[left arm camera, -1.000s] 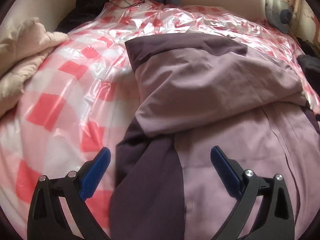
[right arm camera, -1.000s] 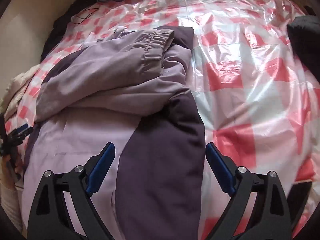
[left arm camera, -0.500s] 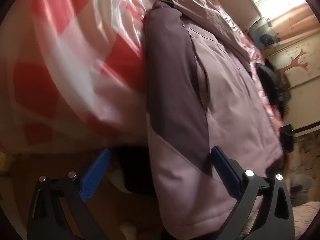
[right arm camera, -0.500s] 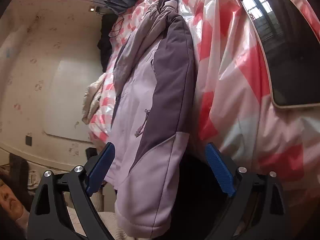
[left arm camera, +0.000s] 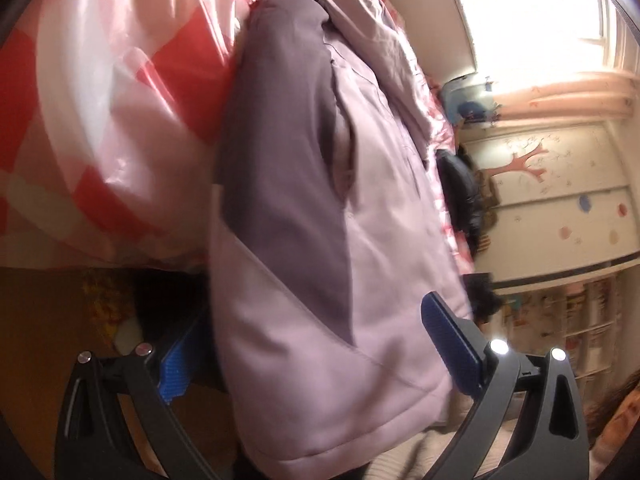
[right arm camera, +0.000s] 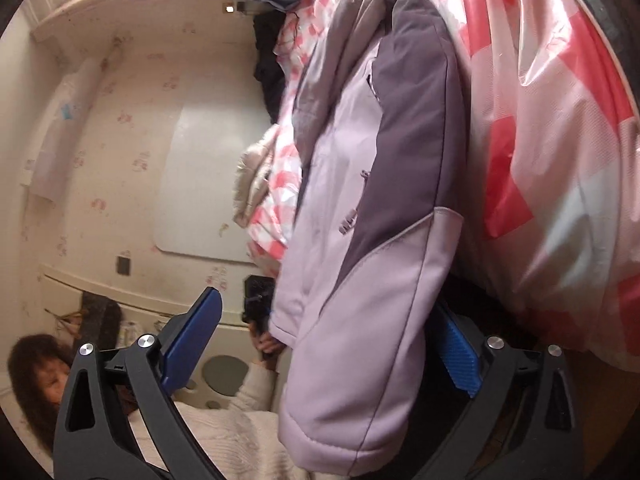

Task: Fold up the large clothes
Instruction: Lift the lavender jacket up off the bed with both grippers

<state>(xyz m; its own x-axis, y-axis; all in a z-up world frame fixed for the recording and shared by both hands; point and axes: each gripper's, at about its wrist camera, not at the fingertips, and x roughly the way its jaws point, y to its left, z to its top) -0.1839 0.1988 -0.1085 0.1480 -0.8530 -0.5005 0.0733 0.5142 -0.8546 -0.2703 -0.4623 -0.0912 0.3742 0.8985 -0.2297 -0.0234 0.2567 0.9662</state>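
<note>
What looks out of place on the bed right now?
The purple jacket overhangs the edge of the bed, its hem dangling between the open jaws of both the left gripper and the right gripper. Nothing looks damaged.

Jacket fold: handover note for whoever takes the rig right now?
Left gripper: open, straddling one hem corner of the lilac jacket, pads not pressing.
Right gripper: open, jaws have just been opening wider, astride the other hem corner, no grip yet.
Jacket lies on the red-checked plastic cover, hem hanging over the bed edge; a sleeve looks folded across the top.
Left to do: probably close both grippers on the hem and fold it up the bed.
</note>
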